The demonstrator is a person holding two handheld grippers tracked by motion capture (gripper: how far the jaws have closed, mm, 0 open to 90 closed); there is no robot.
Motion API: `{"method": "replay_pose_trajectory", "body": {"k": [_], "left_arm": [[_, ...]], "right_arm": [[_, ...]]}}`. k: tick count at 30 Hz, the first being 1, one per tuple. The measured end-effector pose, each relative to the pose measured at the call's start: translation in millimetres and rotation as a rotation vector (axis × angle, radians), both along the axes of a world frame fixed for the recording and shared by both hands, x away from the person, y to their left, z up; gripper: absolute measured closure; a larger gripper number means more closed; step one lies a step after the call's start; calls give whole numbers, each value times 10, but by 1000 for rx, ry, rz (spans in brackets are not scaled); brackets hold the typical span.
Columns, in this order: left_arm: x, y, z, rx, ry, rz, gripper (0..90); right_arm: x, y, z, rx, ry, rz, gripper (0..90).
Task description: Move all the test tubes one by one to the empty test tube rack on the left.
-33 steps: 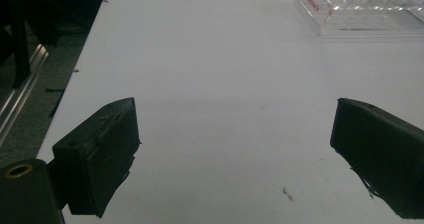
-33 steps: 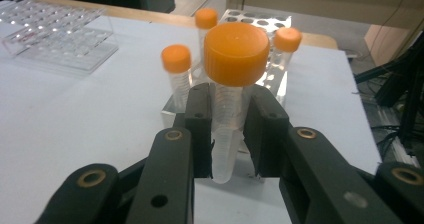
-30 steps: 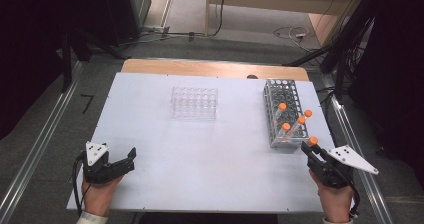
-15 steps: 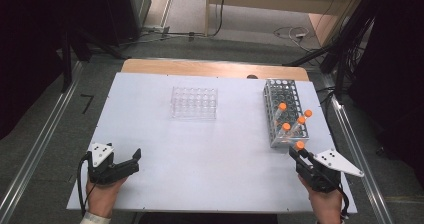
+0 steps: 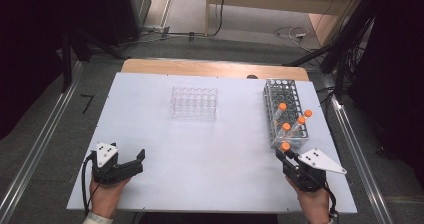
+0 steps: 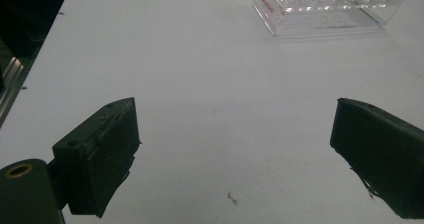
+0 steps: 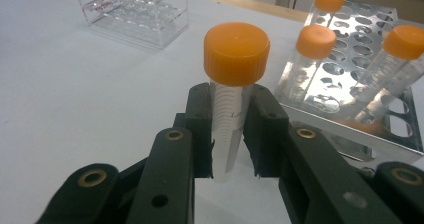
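Note:
My right gripper (image 7: 229, 134) is shut on a clear tube with an orange cap (image 7: 236, 54), held upright just in front of the metal rack (image 7: 360, 44). From above, the right gripper (image 5: 283, 154) and its tube (image 5: 285, 146) sit at the near end of the metal rack (image 5: 278, 91), which holds three more orange-capped tubes (image 5: 282, 106). A clear plastic rack (image 5: 194, 102) stands empty mid-table. My left gripper (image 5: 140, 159) rests low at the near left, jaws wide apart with nothing between them; the left gripper view shows the clear rack (image 6: 330, 4) far ahead.
The white table top (image 5: 210, 154) spreads between the two hands. A wooden strip (image 5: 210, 68) runs along its far edge. Metal rails (image 5: 35, 149) flank the table, and cables lie on the floor at the right.
My right hand has drawn back toward the table's near edge and slightly left, carrying the tube away from the metal rack. The left hand has shifted a little to the right.

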State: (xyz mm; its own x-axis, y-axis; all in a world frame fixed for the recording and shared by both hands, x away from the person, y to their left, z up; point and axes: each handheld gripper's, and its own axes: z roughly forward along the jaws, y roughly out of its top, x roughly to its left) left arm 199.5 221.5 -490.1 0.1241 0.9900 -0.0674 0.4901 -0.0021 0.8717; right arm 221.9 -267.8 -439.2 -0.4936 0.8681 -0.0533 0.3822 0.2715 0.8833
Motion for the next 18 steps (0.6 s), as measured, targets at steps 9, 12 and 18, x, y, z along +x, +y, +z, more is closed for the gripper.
{"method": "replay_pose_trajectory", "body": {"k": [9, 12, 18], "left_arm": [[58, -127, 39, 1, -10, -27, 64], [76, -163, 48, 2, -12, -37, 64], [110, -249, 90, 3, -21, -59, 65]], "right_arm": [[89, 153, -25, -12, -3, 29, 718], [120, 193, -27, -11, -2, 37, 719], [184, 271, -25, -14, 0, 49, 718]]}}
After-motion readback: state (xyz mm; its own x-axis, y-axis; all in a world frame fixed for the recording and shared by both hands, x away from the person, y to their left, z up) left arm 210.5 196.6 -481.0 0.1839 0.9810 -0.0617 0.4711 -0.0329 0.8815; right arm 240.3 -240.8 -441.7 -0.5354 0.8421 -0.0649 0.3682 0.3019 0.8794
